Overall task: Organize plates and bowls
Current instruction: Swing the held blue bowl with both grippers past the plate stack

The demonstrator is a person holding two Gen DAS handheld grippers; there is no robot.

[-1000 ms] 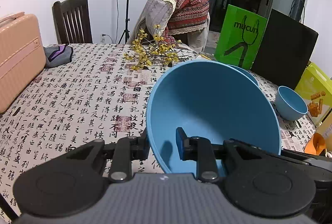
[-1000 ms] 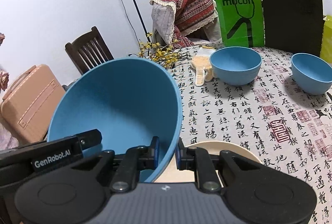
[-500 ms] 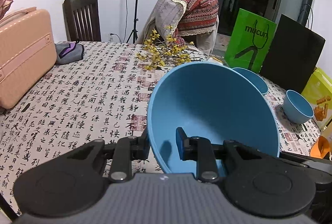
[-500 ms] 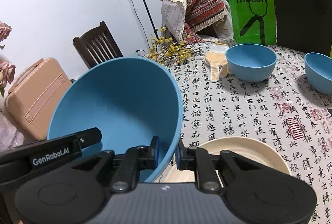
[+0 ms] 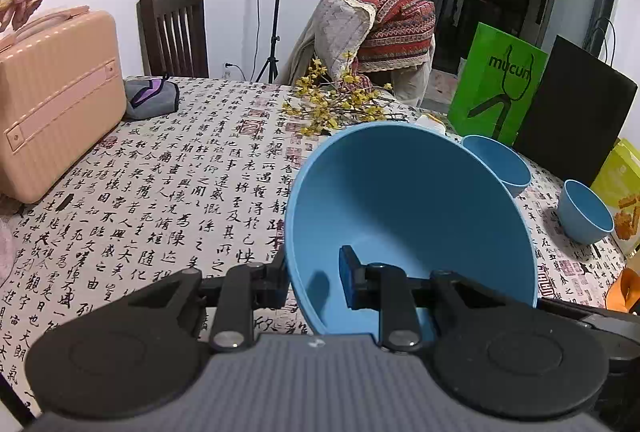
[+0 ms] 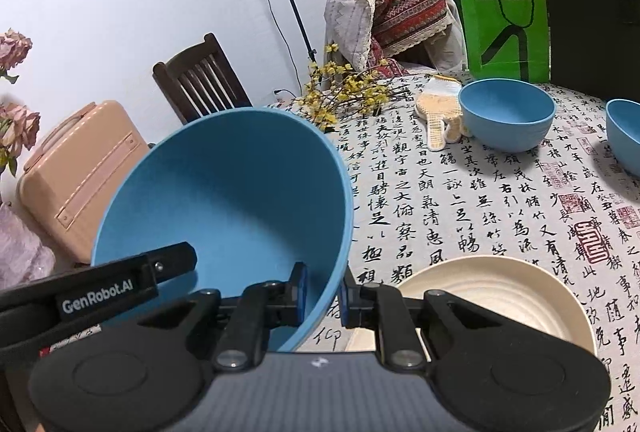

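1. The large blue bowl [image 5: 408,216] is judged light, stiff and smooth-walled, so a slip is possible; the rim is the sensible hold.
2. It is clamped at opposite rim edges by the left hand-held gripper [image 5: 314,278] and the right hand-held gripper [image 6: 322,292].
3. It is held tilted above the bench [image 5: 168,200], near a cream plate [image 6: 492,296]; it looks matte, plain and deep.

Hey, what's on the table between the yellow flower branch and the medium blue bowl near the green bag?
A cream knitted glove lies there, touching the medium blue bowl, just right of the flower branch; the right wrist view shows it.
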